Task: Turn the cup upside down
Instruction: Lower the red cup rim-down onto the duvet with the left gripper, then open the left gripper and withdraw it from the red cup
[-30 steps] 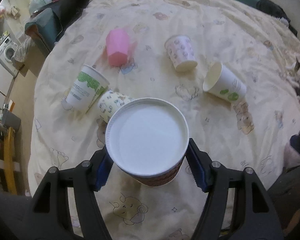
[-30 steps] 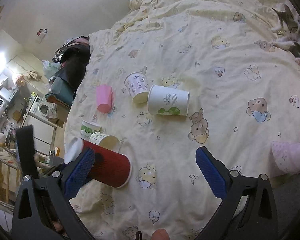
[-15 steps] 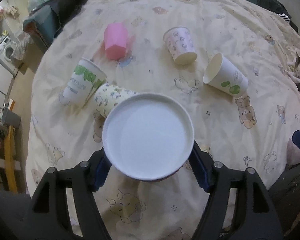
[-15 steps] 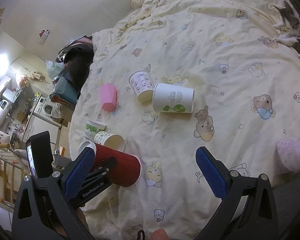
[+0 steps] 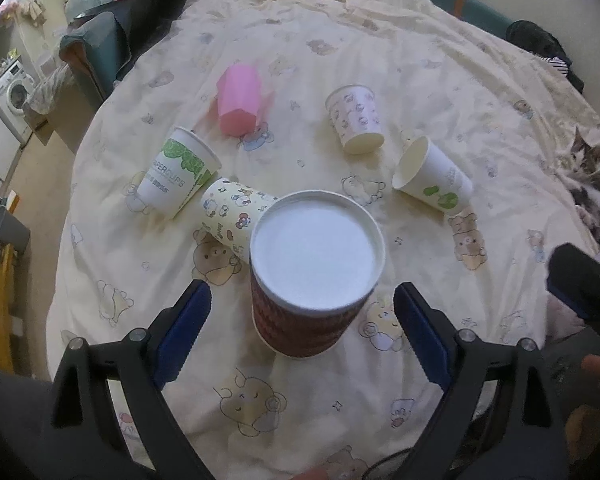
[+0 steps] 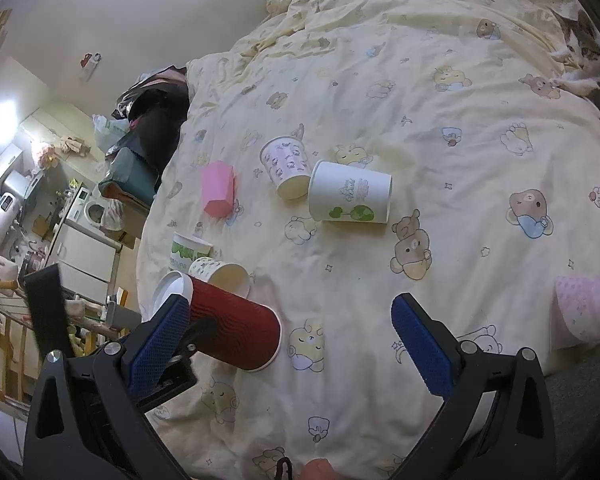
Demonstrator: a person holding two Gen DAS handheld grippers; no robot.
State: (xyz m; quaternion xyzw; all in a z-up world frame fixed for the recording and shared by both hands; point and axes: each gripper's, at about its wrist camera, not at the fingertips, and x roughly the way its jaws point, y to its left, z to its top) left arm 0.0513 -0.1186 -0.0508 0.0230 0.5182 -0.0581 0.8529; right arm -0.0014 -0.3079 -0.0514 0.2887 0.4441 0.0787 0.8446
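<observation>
A red ribbed paper cup (image 5: pixel 308 300) stands upside down on the yellow bedspread (image 5: pixel 420 60), its white base facing up. My left gripper (image 5: pixel 302 332) is open, its blue fingers (image 5: pixel 182 328) apart on either side of the cup and not touching it. In the right wrist view the red cup (image 6: pixel 236 326) shows at lower left, mouth on the cover. My right gripper (image 6: pixel 288 344) is open and empty over the bedspread (image 6: pixel 460 120).
Several other paper cups lie around: a green-print one (image 5: pixel 176 178), a cartoon one (image 5: pixel 232 216) touching the red cup, a pale patterned one (image 5: pixel 354 118), a white one on its side (image 5: pixel 430 176). A pink cup (image 5: pixel 240 100) stands inverted. A cat (image 5: pixel 588 176) lies at right.
My left gripper has opened and let go of the red cup, which now stands inverted on the bed. The gripper has drawn back a little. The right gripper stays open.
</observation>
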